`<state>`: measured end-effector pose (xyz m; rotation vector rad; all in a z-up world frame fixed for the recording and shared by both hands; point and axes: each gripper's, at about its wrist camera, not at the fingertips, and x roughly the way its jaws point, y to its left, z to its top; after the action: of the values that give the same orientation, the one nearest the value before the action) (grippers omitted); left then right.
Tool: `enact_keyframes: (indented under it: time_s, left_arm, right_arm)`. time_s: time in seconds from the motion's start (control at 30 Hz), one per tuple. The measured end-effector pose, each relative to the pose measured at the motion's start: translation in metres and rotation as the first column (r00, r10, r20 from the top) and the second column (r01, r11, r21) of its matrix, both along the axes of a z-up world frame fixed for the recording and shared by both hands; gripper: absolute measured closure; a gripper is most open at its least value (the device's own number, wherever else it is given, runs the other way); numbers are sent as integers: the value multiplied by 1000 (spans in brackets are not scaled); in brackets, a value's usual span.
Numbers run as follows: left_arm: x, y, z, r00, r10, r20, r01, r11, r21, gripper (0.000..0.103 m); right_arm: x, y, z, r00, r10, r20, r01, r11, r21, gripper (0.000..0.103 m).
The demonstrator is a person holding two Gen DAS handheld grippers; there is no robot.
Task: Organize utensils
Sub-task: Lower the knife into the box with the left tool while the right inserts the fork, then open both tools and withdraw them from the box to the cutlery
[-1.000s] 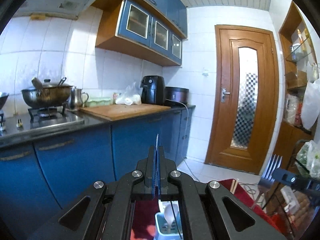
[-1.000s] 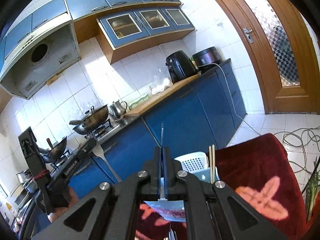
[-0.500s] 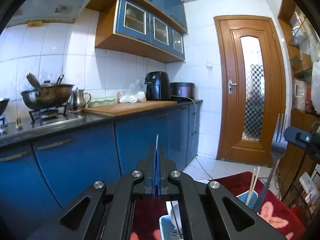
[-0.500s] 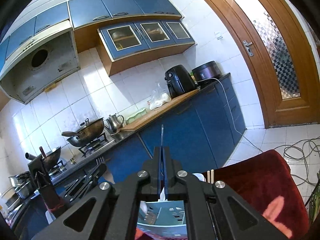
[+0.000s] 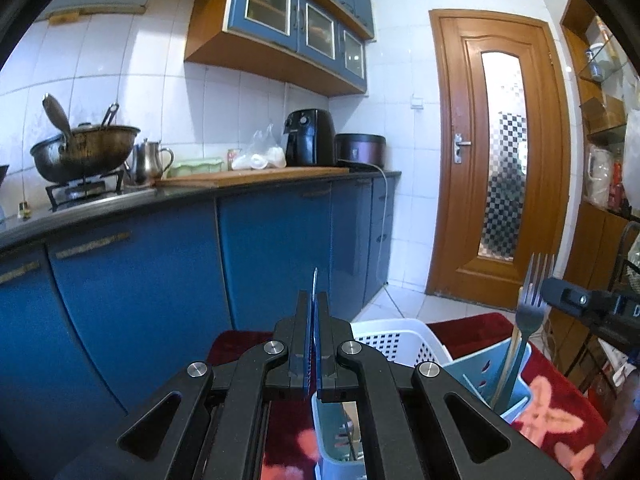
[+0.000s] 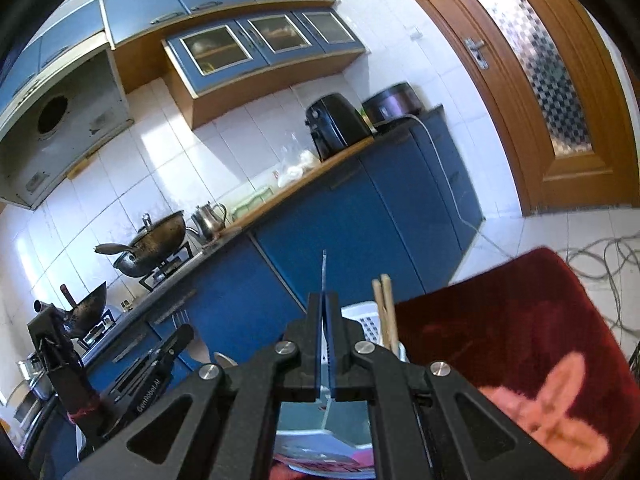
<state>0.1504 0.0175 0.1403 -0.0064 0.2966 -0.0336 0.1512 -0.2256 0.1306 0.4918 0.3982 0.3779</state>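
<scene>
My left gripper (image 5: 314, 304) is shut on a thin metal fork (image 5: 315, 284), seen edge-on and standing upright; the right wrist view shows its tines (image 6: 181, 315) above the left gripper (image 6: 188, 332). My right gripper (image 6: 324, 304) is shut on another fork (image 6: 323, 272), also edge-on. From the left wrist view this fork (image 5: 530, 304) stands tines up beside the right gripper (image 5: 550, 292), its handle reaching down into the light-blue utensil holder (image 5: 472, 372). Wooden chopsticks (image 6: 384, 312) stand in that holder. A white perforated basket (image 5: 394, 340) sits behind it.
The holder and basket rest on a dark red cloth with pink flowers (image 6: 520, 344). Blue cabinets (image 5: 140, 280) and a counter with a wok (image 5: 84, 156), a kettle and a cutting board run along the left. A wooden door (image 5: 500, 152) is ahead, and cables lie on the floor (image 6: 600, 252).
Both grippers have come down towards the cloth. The holder and basket have risen into the left wrist view, and the right fork's handle has sunk into the holder.
</scene>
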Motion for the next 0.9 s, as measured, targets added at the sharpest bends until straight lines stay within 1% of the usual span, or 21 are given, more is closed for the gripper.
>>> enact_keyframes:
  time_s: [0.17,0.3,0.4,0.5,0.57,0.63,0.73,0.87,0.9]
  left_arm:
    - [1,0,-11,999,-10,-32,10,1000,-10,102]
    - [4,3,-19,998,-13,-60,12,1000,-22,100]
    - [5,4,-24,997,-18,-73,15,999,-36,99]
    - [5,4,-24,995,-30,-90,27,999,-33,99]
    - [5,3,-24,994,-37,-100,34,999,-36,99]
    - [2,4,-22,994,-35,-102,31,998,-47,99]
    - [-5,7,-18,995,-37,-93,31,998,-62,97]
    - [-15,12,-14,994,-40,-101,31,995,-90,95]
    - [-17,13,-13,993,-42,-107,32,995,-95,95]
  right_arm:
    - [3,-7,-12,999,-5,-38,6,1000,12,99]
    - [1,-9,-13,999,-3,-38,4,1000,14,96]
    - [0,-9,-14,999,2,-47,-1,1000,19,96]
    - [-2,-11,-14,999,4,-50,-2,1000,31,96]
    - [-2,-11,-12,998,8,-57,-6,999,36,90]
    - [-5,-12,-11,998,17,-62,-14,999,47,81]
    - [-12,-12,-9,998,23,-57,-19,998,60,79]
    - [-27,-9,-4,999,18,-51,-16,999,34,77]
    - [-30,-9,-3,999,17,-51,-15,1000,27,75]
